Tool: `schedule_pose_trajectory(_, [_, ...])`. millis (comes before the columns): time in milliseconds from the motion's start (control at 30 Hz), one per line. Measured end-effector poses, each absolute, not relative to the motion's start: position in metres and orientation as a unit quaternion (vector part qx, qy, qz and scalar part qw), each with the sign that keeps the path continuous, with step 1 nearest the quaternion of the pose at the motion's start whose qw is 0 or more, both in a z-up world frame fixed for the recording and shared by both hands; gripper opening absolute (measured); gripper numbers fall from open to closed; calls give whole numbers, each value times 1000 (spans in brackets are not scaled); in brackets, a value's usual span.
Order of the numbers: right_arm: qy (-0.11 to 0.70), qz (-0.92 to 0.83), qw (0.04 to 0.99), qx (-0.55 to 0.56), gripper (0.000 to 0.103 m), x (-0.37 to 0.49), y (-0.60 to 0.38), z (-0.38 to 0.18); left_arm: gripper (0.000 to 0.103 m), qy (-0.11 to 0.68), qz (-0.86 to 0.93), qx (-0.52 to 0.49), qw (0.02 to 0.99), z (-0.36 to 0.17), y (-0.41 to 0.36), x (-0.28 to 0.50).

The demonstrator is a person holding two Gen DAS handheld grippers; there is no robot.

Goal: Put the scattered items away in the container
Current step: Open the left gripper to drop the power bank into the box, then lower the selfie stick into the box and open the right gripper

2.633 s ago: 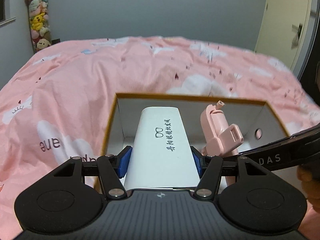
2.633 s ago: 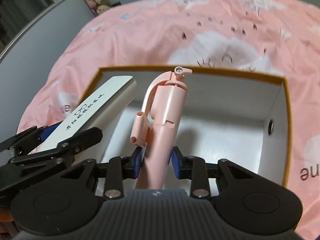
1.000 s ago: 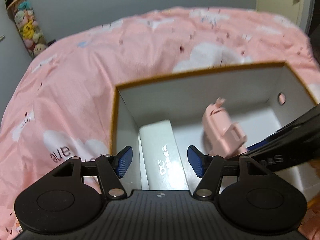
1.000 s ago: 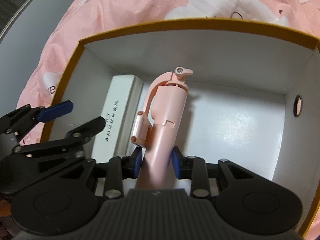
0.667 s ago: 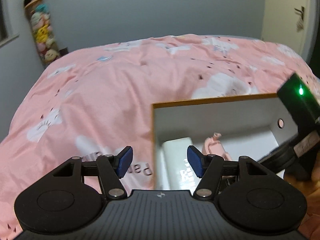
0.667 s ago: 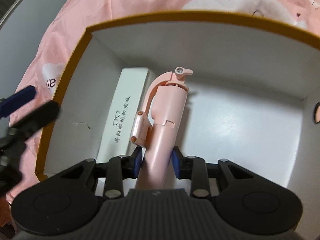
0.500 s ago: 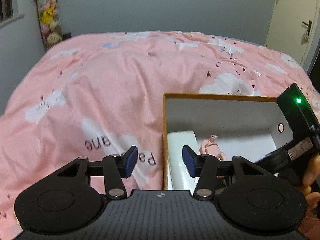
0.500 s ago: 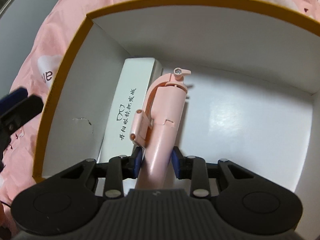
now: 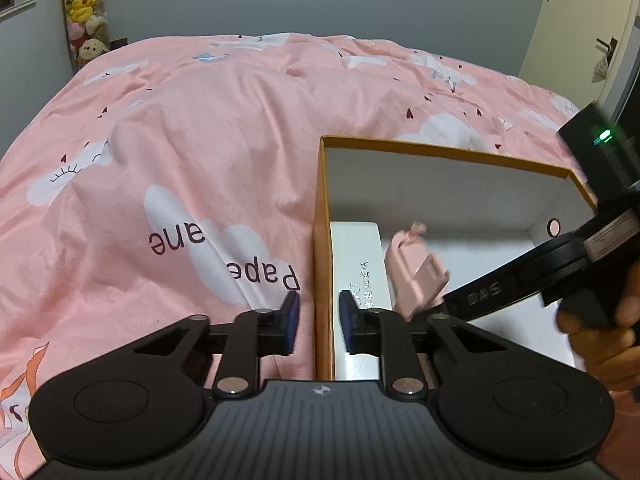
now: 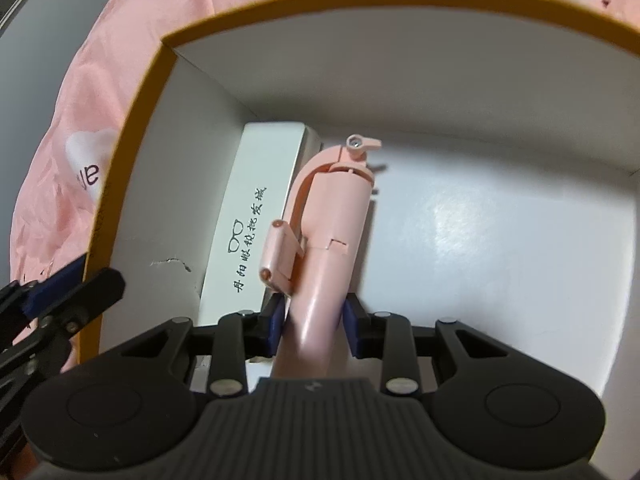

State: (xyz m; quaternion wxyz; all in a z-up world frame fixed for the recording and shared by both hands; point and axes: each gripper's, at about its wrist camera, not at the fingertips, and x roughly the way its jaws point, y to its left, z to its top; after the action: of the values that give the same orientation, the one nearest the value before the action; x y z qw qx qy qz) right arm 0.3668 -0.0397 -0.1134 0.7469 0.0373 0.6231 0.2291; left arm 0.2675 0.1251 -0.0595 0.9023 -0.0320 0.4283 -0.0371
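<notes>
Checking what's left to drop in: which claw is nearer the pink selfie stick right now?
Right. The right claw is clamped on the pink selfie stick inside the box. The left claw, closing on nothing, straddles the box's left wall beside the white case.

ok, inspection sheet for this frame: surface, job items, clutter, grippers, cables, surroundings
Surface: pink bedspread with cloud print.
Job's things: open box, orange rim, white inside; white glasses case flat on its floor by the left wall; pink selfie stick angled over the floor beside it.
Clutter: nothing seen on the bedspread.
Grippers: right gripper shut on the selfie stick; left gripper closing astride the box's left wall, pads not yet touching.
Cables: nothing seen.
Surroundings: grey wall, plush toys stacked in the corner, door at right.
</notes>
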Motion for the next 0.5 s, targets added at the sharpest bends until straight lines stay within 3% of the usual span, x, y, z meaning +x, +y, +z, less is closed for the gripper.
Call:
schedule_pose_trajectory(200, [577, 242, 779, 32, 34, 350, -44, -87, 8, 430, -43, -30, 901, -64, 123, 266])
schedule_pose_trajectory(500, [558, 270, 780, 82, 34, 353, -28, -87, 6, 430, -50, -33, 901, -67, 123, 264])
